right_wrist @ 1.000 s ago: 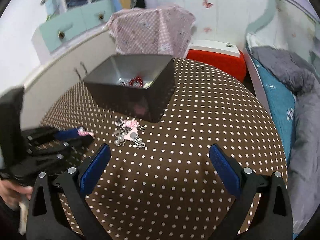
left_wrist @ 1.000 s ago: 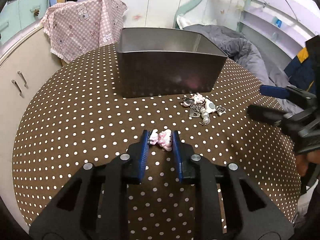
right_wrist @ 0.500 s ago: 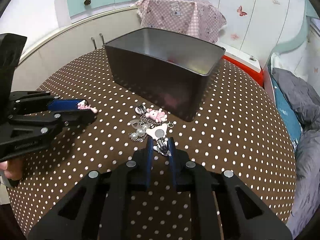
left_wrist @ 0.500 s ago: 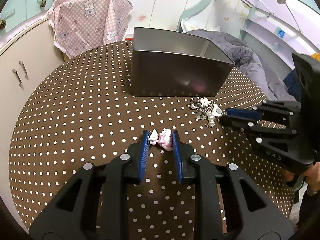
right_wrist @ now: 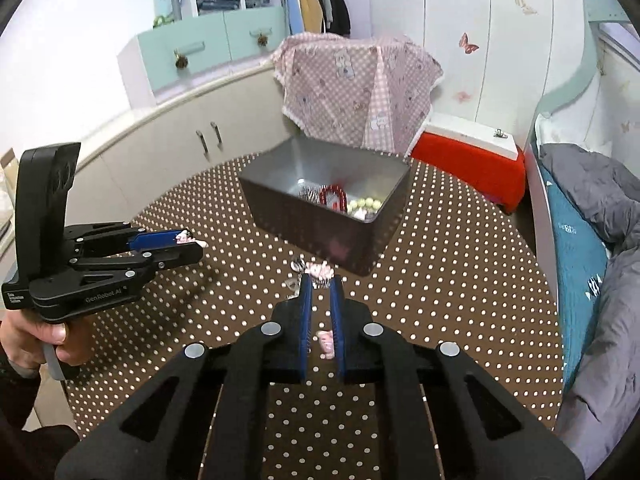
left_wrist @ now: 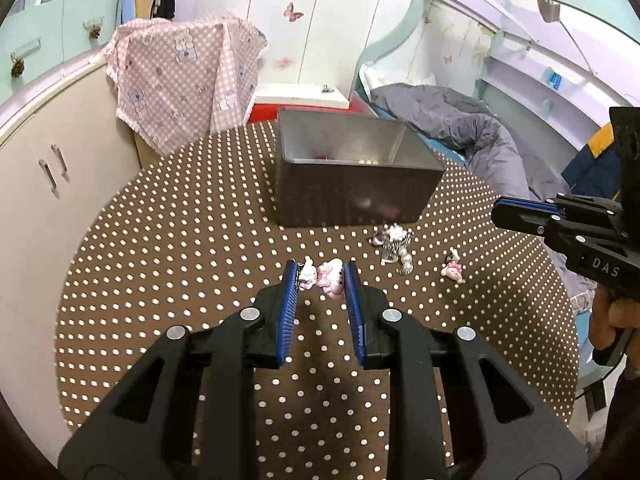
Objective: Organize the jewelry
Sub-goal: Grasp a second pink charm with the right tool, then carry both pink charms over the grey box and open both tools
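Note:
My left gripper [left_wrist: 320,276] is shut on a pink and white charm [left_wrist: 325,277] and holds it above the dotted table [left_wrist: 180,260]. It also shows in the right wrist view [right_wrist: 188,246]. My right gripper [right_wrist: 320,286] is shut with nothing in its tips and hangs raised above the table; it also shows in the left wrist view [left_wrist: 500,208]. A pile of keychain jewelry [left_wrist: 394,246] lies in front of the grey metal box [left_wrist: 348,192]. A small pink charm [left_wrist: 453,270] lies apart to its right. The box [right_wrist: 320,216] holds red and pale beads [right_wrist: 338,200].
A pink checked cloth [left_wrist: 184,80] hangs behind the table. A cabinet [left_wrist: 44,184] stands to the left, a bed with a grey duvet [left_wrist: 460,124] to the right. A red and white case [right_wrist: 468,152] sits behind the box.
My right gripper closed at the keychain pile and has lifted away empty. A small pink charm now lies apart from the pile. My left gripper rose, still holding its charm.

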